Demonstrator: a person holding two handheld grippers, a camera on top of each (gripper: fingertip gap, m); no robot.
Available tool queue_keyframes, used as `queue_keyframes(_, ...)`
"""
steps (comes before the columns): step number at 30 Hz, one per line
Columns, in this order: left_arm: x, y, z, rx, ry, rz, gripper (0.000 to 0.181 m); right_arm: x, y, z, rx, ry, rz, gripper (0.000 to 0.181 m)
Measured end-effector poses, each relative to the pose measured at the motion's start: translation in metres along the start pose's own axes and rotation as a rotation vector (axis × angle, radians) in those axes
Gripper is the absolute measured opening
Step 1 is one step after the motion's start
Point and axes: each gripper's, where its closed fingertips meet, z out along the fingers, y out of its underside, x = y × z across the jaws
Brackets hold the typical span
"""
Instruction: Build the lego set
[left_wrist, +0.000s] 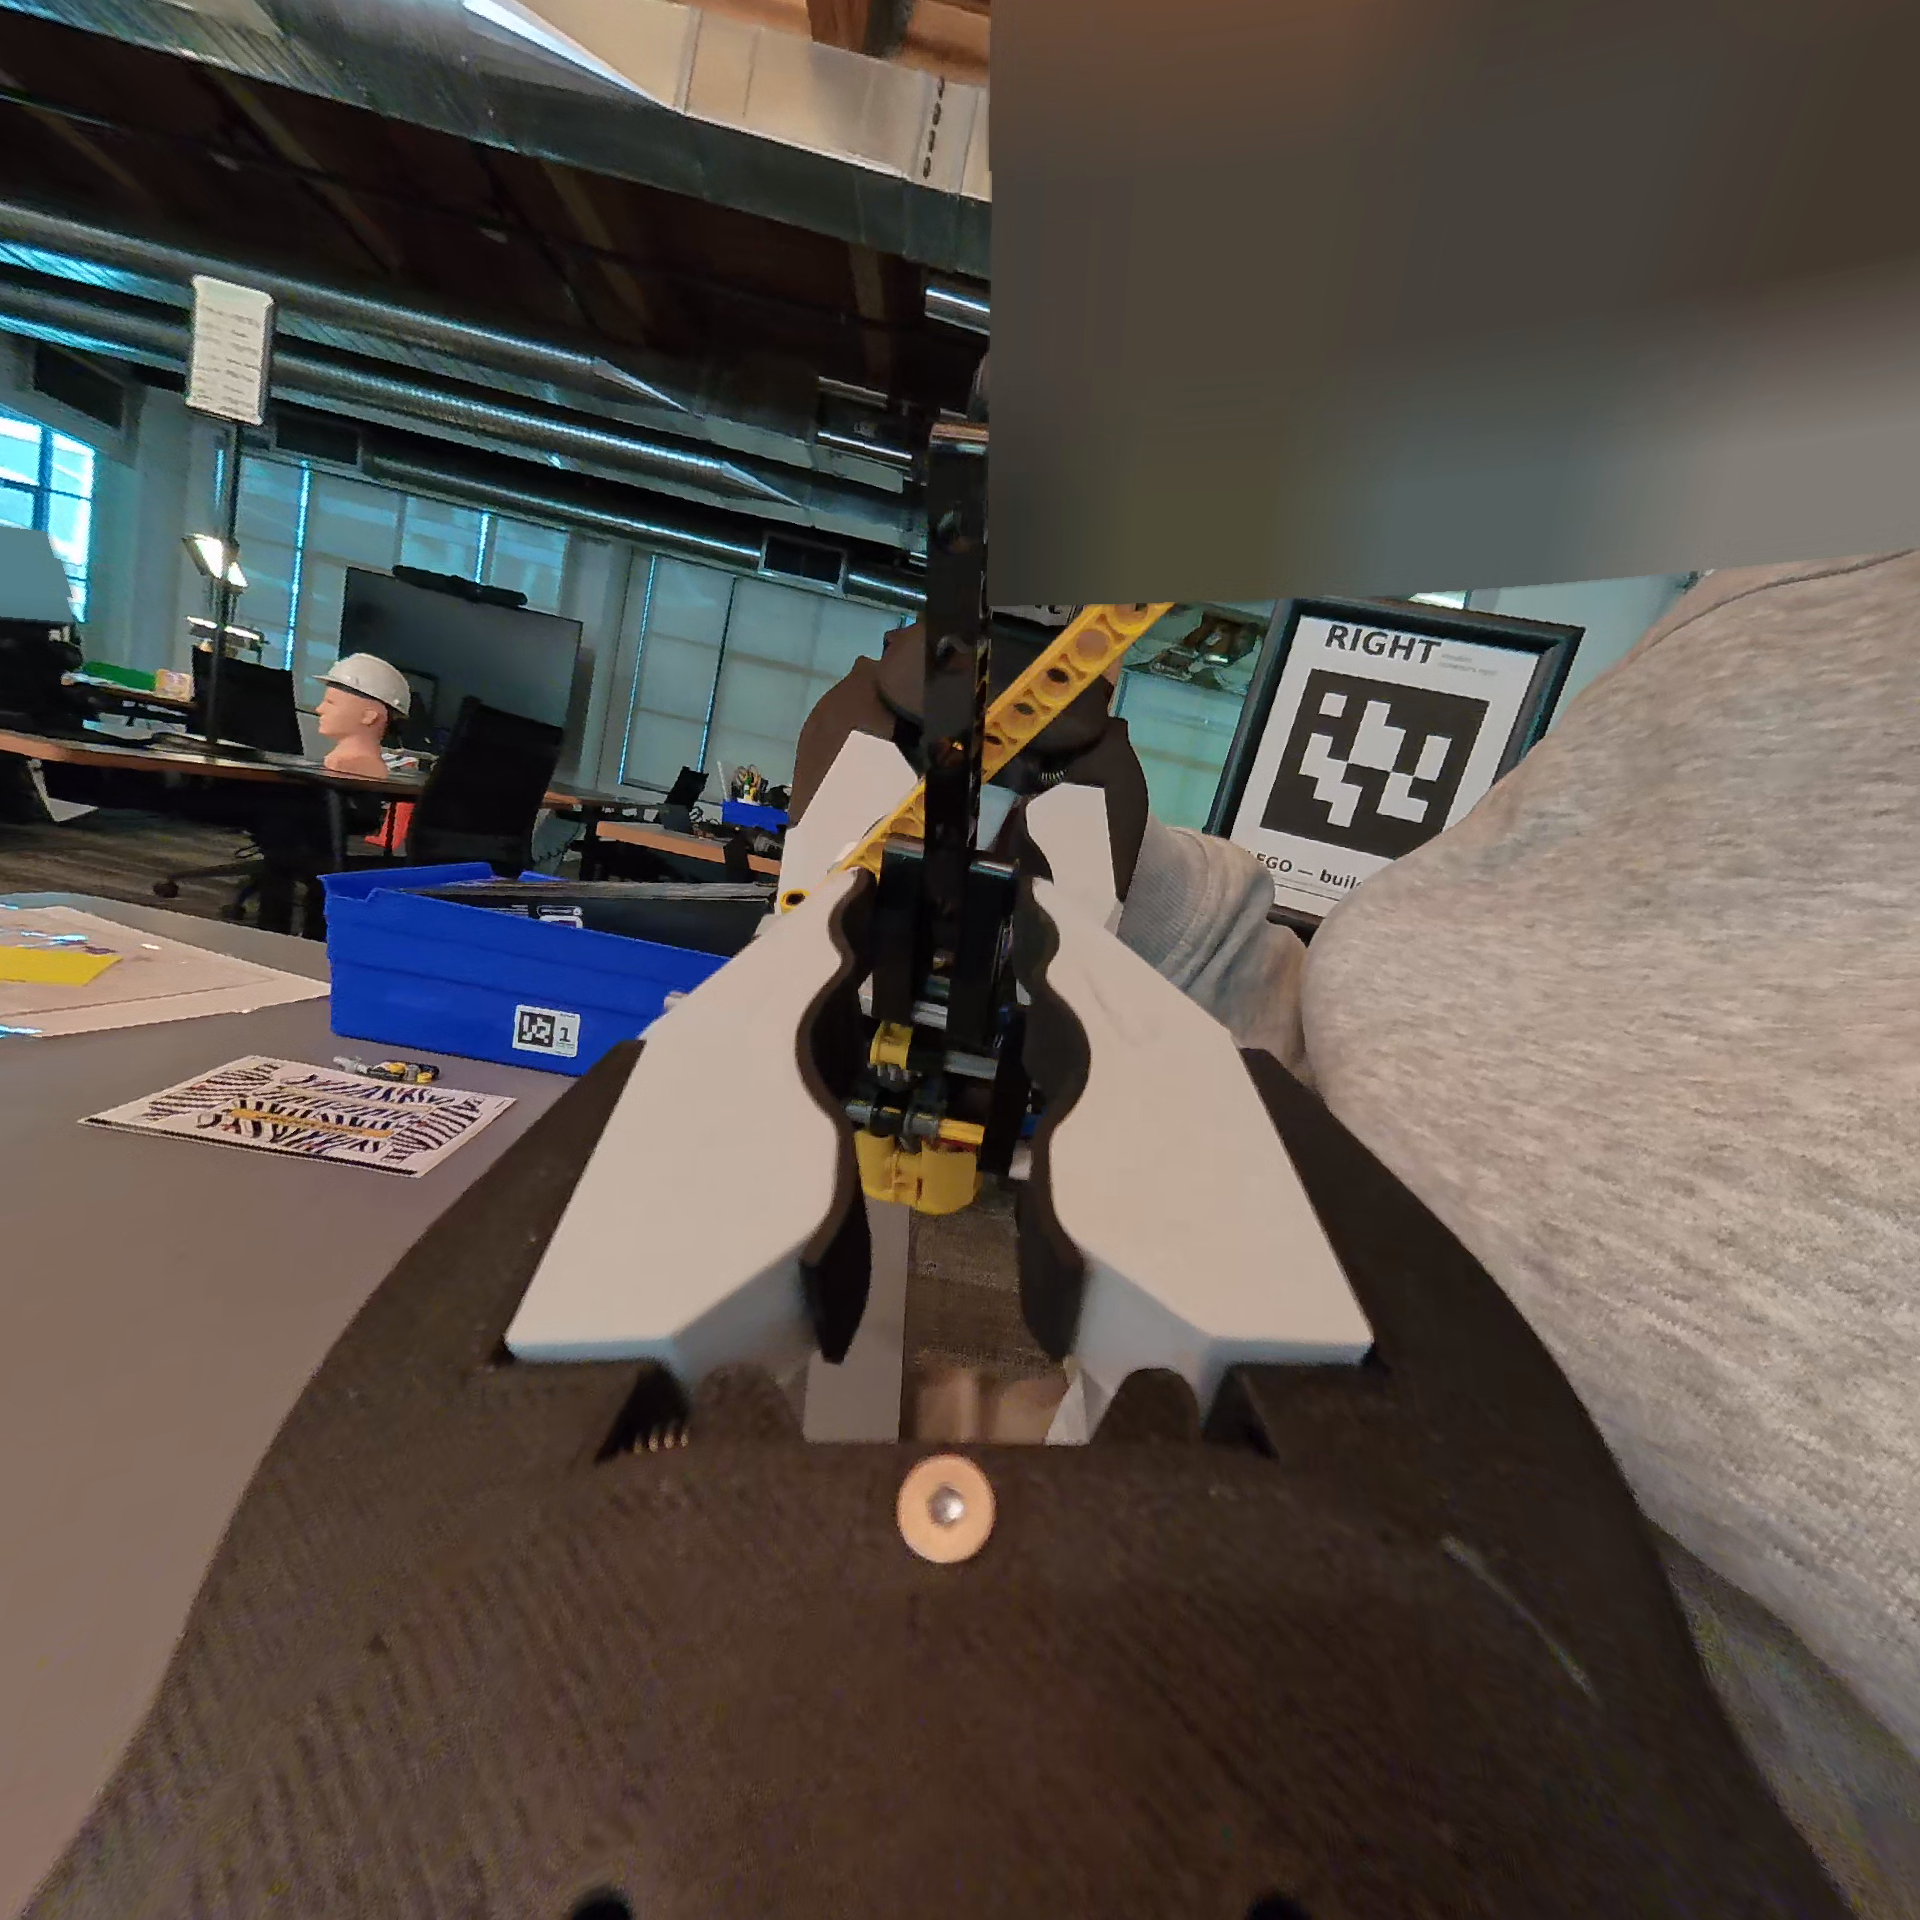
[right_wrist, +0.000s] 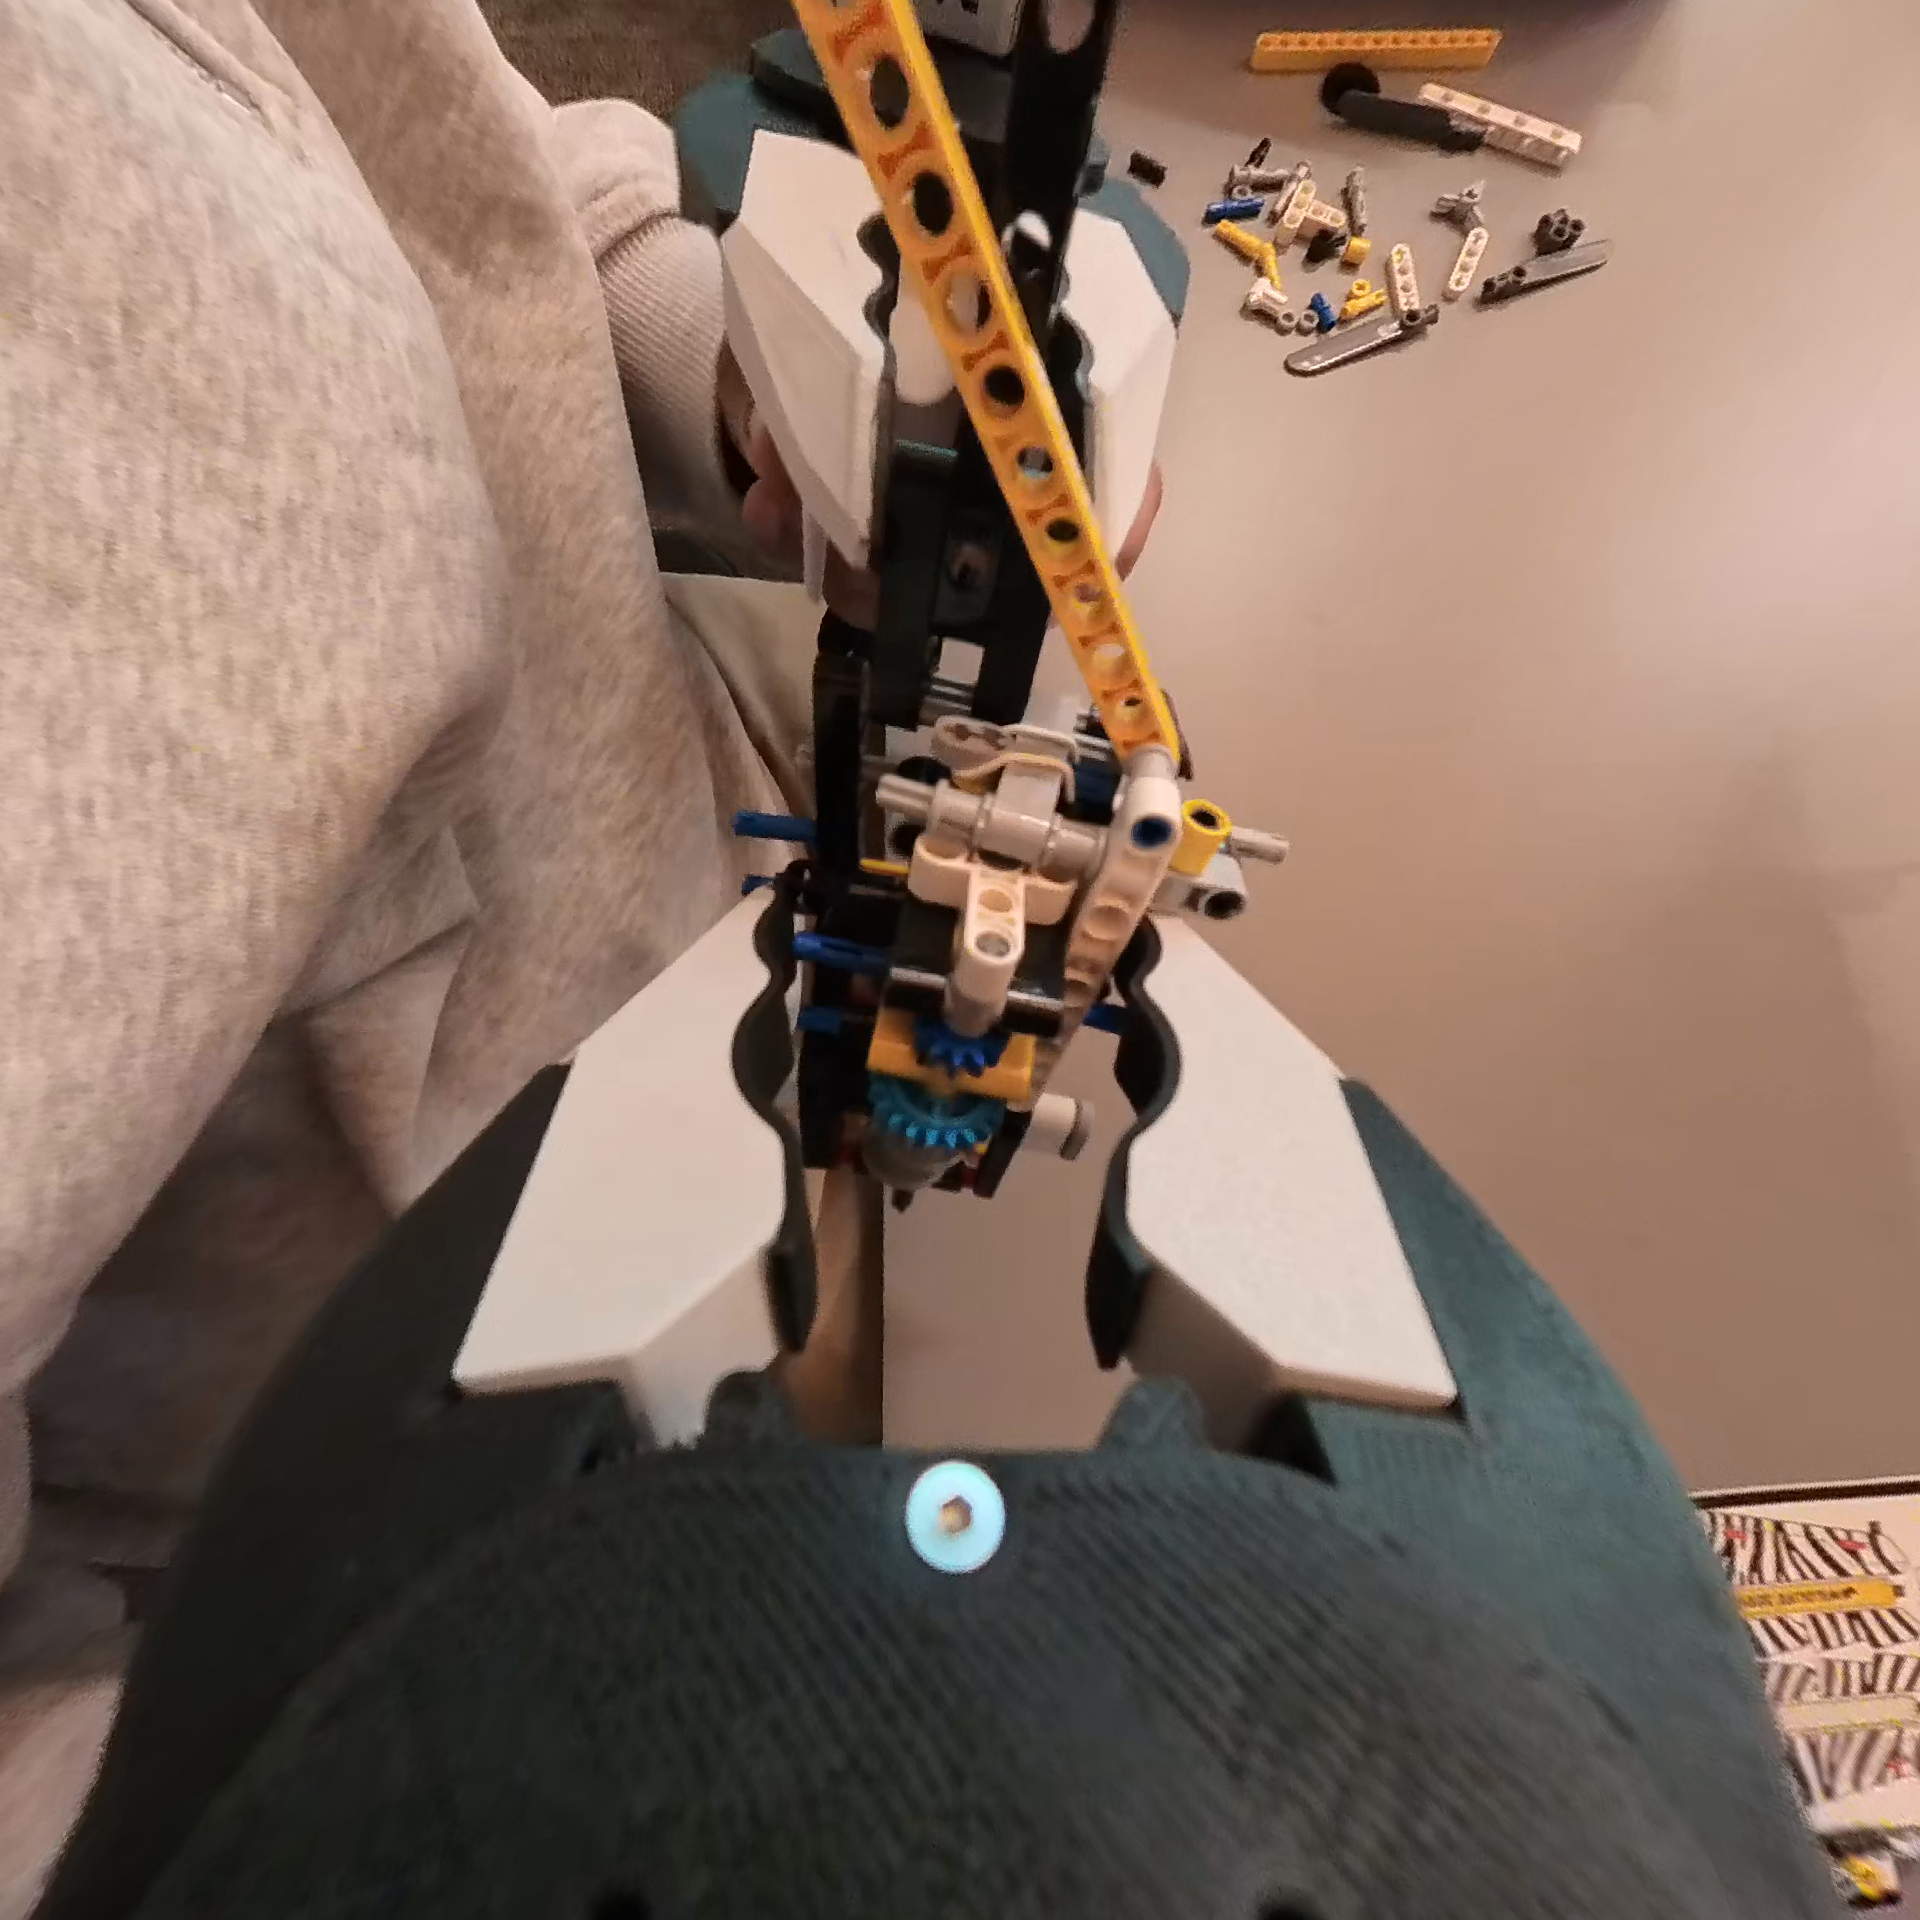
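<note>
Together, both grippers' jaws on the lego assembly (right_wrist: 966, 935), facing.

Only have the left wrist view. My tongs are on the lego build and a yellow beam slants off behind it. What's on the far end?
Observer: The right tongs are closed on the lego build at its other end, one finger on each side.
Operator: Anything mounted on that end?
Observer: Two blue gears, one just above the other, facing the right camera.
Operator: Any parts left to fit?
Observer: Yes, a scatter of small loose pieces lies on the table, apart from the build.
</note>
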Motion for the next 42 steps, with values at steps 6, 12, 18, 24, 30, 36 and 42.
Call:
queue_keyframes(6,0.0,0.0,-0.001,-0.001,-0.008,0.023,0.024,0.004,-0.001,0.001,0.026,0.04,-0.032,0.061)
queue_keyframes(12,0.0,-0.005,-0.004,0.027,-0.009,0.025,0.034,0.01,0.003,-0.001,0.028,0.106,-0.067,0.061)
queue_keyframes(18,-0.005,-0.002,-0.007,0.006,-0.023,0.035,0.053,0.013,0.001,-0.003,0.063,0.139,-0.109,0.061)
queue_keyframes(24,-0.007,0.006,-0.003,-0.036,-0.052,0.073,0.065,0.017,-0.01,-0.001,0.206,0.213,-0.223,0.061)
queue_keyframes(30,-0.007,0.009,-0.003,-0.058,-0.06,0.101,0.065,0.018,-0.018,0.008,0.411,0.281,-0.362,0.061)
queue_keyframes(36,-0.005,0.008,-0.004,-0.06,-0.052,0.108,0.064,0.022,-0.026,0.012,0.423,0.272,-0.376,0.061)
queue_keyframes(42,-0.007,0.009,-0.006,-0.071,-0.058,0.117,0.06,0.024,-0.025,0.014,0.405,0.265,-0.377,0.061)
